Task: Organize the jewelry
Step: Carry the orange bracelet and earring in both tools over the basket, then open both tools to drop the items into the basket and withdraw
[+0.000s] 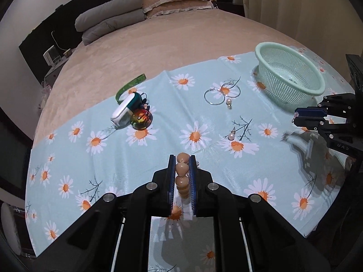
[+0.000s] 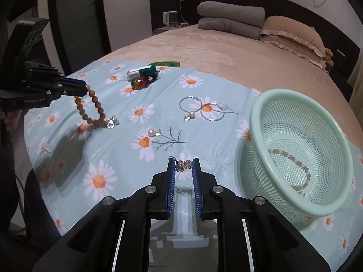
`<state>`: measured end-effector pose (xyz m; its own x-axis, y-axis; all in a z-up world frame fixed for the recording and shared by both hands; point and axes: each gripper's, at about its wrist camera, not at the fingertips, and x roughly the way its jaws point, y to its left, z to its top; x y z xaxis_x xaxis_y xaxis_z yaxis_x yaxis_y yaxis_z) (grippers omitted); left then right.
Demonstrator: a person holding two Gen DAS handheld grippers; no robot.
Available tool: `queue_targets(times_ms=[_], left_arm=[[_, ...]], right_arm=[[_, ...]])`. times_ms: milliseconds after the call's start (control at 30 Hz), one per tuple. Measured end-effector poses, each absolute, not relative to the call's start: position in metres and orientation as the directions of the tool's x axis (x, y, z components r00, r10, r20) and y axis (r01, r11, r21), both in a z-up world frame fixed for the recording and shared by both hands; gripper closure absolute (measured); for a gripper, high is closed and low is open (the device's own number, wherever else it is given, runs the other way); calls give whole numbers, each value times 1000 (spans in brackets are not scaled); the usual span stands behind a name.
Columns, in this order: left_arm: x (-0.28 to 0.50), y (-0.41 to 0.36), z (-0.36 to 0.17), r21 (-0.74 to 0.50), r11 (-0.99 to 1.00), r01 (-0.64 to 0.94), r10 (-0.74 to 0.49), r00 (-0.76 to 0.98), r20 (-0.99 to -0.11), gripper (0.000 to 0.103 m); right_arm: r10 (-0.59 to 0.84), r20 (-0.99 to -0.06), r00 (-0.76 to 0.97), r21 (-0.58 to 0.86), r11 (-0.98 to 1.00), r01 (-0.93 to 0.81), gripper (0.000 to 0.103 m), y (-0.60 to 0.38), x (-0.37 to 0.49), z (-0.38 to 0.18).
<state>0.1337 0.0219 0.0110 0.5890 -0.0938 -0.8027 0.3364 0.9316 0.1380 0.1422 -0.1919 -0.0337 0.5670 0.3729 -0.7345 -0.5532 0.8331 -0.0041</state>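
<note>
My left gripper (image 1: 182,158) is shut on a brown wooden bead bracelet (image 1: 182,170). In the right wrist view the bracelet (image 2: 90,107) hangs from that gripper (image 2: 85,88), its low end touching the cloth by a small silver charm (image 2: 112,122). My right gripper (image 2: 183,162) is shut on a sparkly crystal earring (image 2: 184,165), held above the cloth left of the mint green basket (image 2: 256,122); it also shows in the left wrist view (image 1: 297,116). A pale bead bracelet (image 2: 295,165) lies in the basket.
On the daisy cloth (image 2: 113,158) lie two silver hoop earrings (image 2: 212,111), two pearl earrings (image 2: 152,132), an iridescent glass piece (image 2: 140,82), a white-teal case (image 2: 141,71) and a green band (image 2: 168,64). Pillows (image 2: 292,36) sit at the bed's head.
</note>
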Motion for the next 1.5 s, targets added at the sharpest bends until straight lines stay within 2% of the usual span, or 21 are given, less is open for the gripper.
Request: queue_targets(times_ms=[200,467,767,1133,1500], left_arm=[[135,-1,44,193,911,363,-89,632,-770,91],[153,-60,77,221,863,454,-153,653,-742,91],[188,-140,94,235,796,557,-213,623,-753,91],[221,-216,78,228,719,657,-270,566,-779,91],[245,-241,38,210,704,679,-229,497,-837,90]], right_arm=[[363,-676,642,-26,858,-512,89,-222,137,2],[335,-617,712,-17,899,-437,89,-278,146,32],[299,-637,711,-24,914,-406,89,-325,166,24],[283,-666,691,-20,918,-396,88,-357,189,-3],[291,-673,680,9,923,-386,88,-368,204,-20]])
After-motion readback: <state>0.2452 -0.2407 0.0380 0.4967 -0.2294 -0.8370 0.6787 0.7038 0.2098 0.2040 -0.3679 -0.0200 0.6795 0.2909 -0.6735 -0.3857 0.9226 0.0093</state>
